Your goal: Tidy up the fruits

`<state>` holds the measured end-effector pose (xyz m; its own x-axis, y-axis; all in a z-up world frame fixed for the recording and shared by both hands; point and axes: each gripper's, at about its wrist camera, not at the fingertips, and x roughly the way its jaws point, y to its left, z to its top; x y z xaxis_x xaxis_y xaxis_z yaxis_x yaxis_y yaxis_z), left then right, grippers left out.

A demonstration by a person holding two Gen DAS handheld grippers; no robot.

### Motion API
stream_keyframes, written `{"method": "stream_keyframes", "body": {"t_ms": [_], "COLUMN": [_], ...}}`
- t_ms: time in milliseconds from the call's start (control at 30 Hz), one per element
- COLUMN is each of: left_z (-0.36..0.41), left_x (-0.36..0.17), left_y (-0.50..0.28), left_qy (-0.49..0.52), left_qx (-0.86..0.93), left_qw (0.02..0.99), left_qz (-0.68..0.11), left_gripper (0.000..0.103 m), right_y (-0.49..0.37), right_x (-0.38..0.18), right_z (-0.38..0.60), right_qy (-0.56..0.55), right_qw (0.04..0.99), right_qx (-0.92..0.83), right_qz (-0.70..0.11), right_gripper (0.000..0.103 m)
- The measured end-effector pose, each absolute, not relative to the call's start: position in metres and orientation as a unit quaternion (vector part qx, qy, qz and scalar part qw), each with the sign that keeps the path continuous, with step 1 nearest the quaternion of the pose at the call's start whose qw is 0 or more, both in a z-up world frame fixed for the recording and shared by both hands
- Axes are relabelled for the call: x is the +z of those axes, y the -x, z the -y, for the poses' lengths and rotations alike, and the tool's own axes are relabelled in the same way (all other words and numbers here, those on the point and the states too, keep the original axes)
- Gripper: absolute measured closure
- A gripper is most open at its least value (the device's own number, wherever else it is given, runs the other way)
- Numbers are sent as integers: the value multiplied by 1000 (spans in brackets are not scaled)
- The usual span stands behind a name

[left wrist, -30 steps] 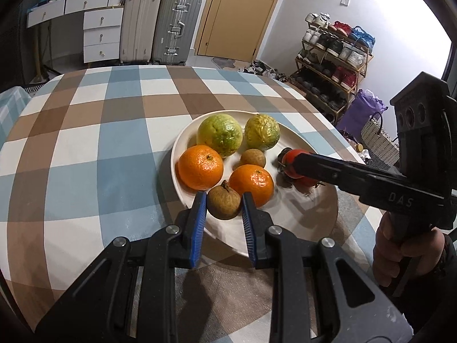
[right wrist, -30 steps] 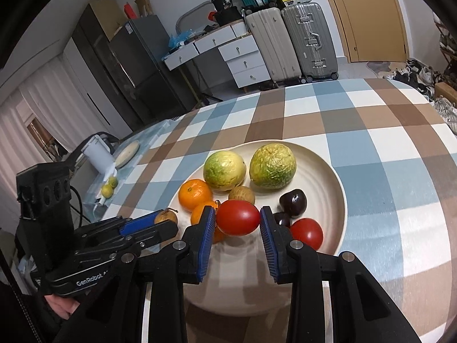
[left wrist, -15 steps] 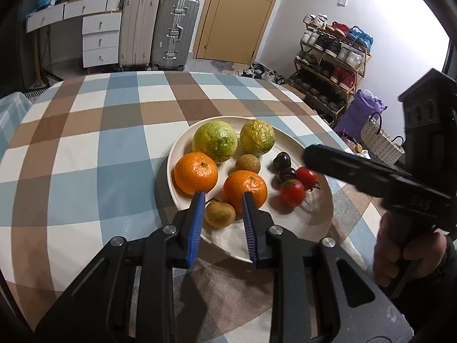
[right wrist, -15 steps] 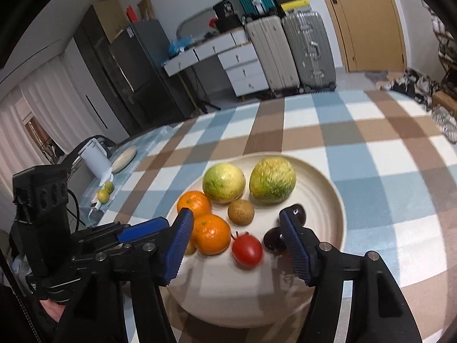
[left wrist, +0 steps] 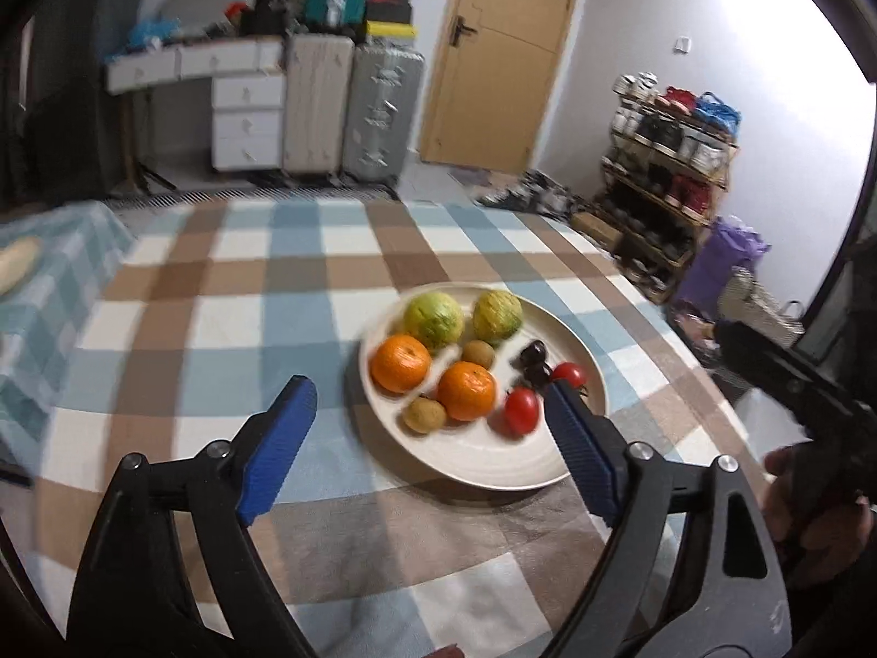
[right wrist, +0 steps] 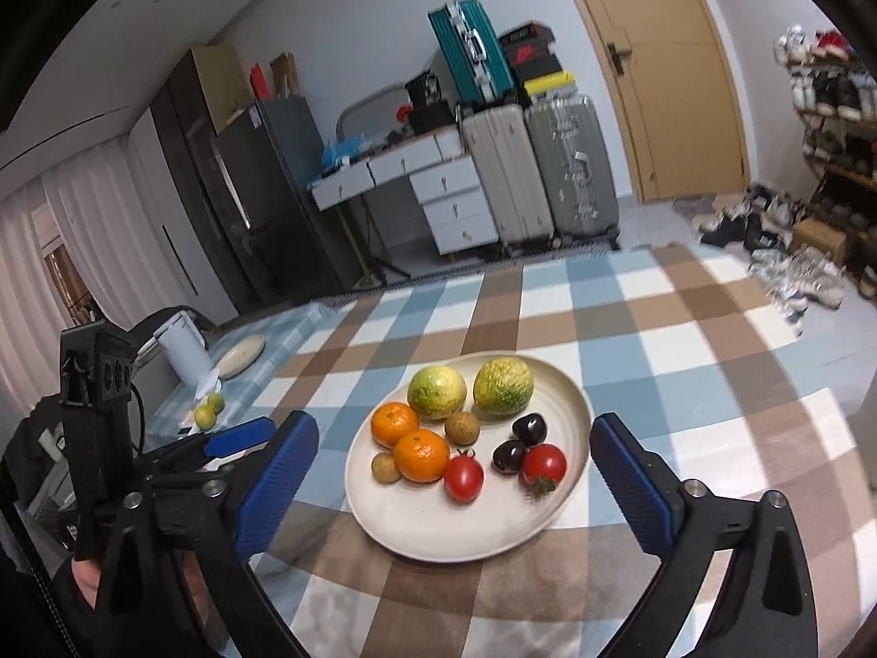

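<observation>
A cream plate (right wrist: 477,534) (left wrist: 493,463) sits on the checked tablecloth. It holds two green-yellow fruits (right wrist: 436,391), two oranges (right wrist: 421,455), two small brown fruits (right wrist: 462,427), two dark plums (right wrist: 529,430) and two red tomatoes (right wrist: 463,478). My left gripper (left wrist: 433,438) is open and empty, raised in front of the plate. My right gripper (right wrist: 455,480) is open and empty, raised in front of the plate. Each gripper also shows at the edge of the other's view, the left one (right wrist: 235,441) and the right one (left wrist: 789,378).
A side table (right wrist: 235,378) to the left carries a white kettle (right wrist: 181,351), a flat plate and two small yellow-green fruits (right wrist: 208,411). Suitcases (right wrist: 537,175), a drawer unit, a door and a shoe rack (left wrist: 668,142) stand beyond the table's far edge.
The right gripper let go of a tomato, which now lies on the plate. The left gripper let go of a small brown fruit. Both opened wide and pulled back and up.
</observation>
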<state>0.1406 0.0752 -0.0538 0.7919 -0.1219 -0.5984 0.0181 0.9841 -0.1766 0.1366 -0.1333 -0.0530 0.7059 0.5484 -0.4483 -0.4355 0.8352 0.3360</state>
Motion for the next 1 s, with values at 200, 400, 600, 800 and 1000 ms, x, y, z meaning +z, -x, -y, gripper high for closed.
{"method": "stream_keyframes", "body": {"t_ms": [200,400,600,800,1000], "left_z": [-67,-50,-34,-24,-33], "left_x": [-15,16,37,37,15], "left_y": [-100,-67,-35,-11,-2], "left_qy": [70,43,47,31,34], "left_qx": [-15,-3,-2,28,36], "left_qw": [962,974,985,992,994], "left_qz": [-263,-222,-169,-118,-93], "left_gripper": [1,1,1,1,1], "right_y": [-95,-59,-28,-5,4], "right_x": [-25,-5,9,8,-8], "right_z": [147,152,150,156,162], "right_qy": [-105,-96,-67,-64,-54], "right_qw": [934,947,957,966,973], "right_qx": [265,260,251,238,215], "right_qz": [-216,-164,-126,-81,-54], "right_gripper": [0,0,0,0,0]}}
